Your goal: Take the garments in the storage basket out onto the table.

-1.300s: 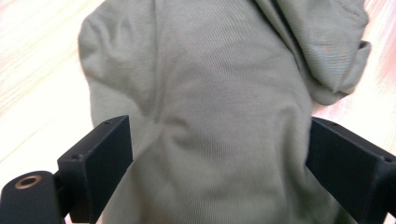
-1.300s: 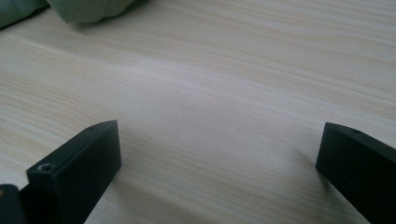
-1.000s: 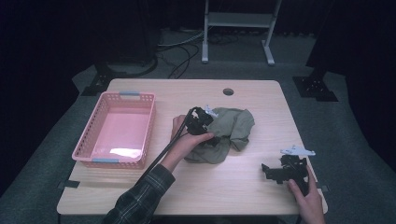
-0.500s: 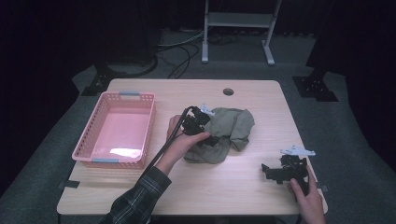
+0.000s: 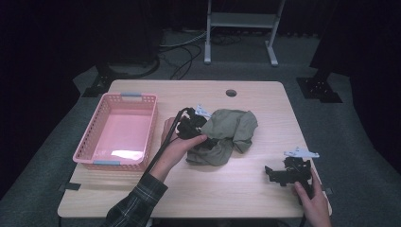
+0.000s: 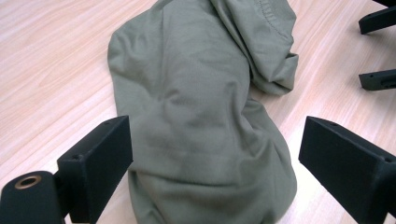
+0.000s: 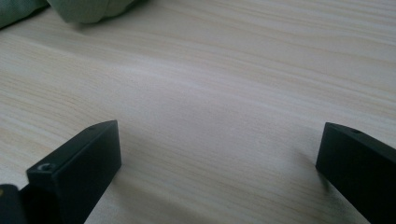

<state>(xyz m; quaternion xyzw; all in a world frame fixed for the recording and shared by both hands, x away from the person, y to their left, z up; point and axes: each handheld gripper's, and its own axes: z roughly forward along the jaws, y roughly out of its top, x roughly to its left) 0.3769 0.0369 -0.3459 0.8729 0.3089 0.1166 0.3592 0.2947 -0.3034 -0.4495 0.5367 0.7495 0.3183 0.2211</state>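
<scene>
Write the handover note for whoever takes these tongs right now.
Left tongs: open, jaws astride the near end of the green cloth, nothing gripped yet.
Right tongs: open, empty, low over bare table near its right front corner.
Cloth: crumpled at mid-table, right of the pink basket.
Basket: holds nothing.
Done: left tongs are lined up on the cloth.
Left: close on the cloth and lift it; probably into the basket.

The left gripper (image 5: 201,135) sits at centre, fingers (image 6: 100,161) spread wide. The right gripper (image 5: 279,174) rests at four o'clock, likewise agape.
</scene>
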